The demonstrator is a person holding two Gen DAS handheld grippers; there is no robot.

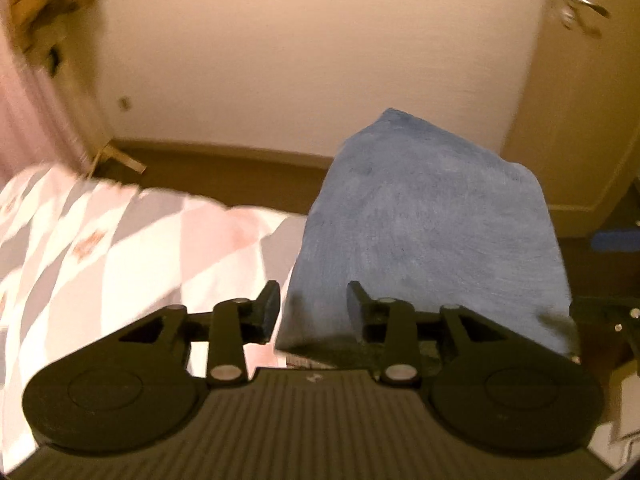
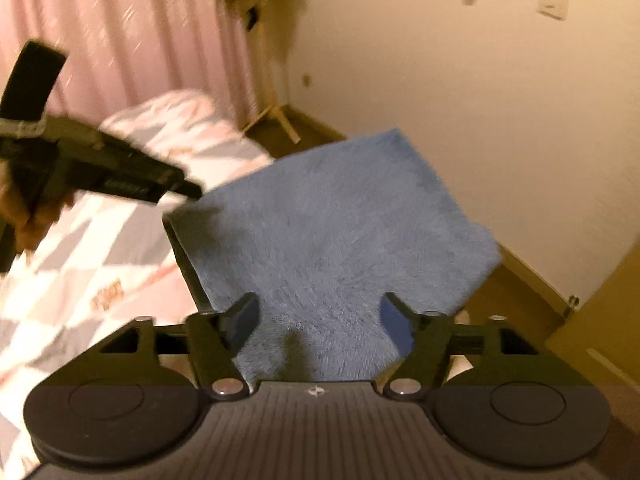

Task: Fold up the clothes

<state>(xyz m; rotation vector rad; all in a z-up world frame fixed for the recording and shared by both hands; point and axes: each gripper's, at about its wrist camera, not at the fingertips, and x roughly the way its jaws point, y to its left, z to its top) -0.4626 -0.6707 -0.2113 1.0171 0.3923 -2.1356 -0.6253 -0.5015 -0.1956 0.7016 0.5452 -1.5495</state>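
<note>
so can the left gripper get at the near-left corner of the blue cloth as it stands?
Probably yes. The left gripper is open with the blue cloth's near-left corner just ahead between its fingers, nothing in between. The right gripper sits open over the cloth's other side, clear of that corner.

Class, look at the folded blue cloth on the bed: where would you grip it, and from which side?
Grip the blue cloth at its near left corner, where the stacked layers show as an edge. Come in low from the bedspread side, so both layers lift together.
</note>
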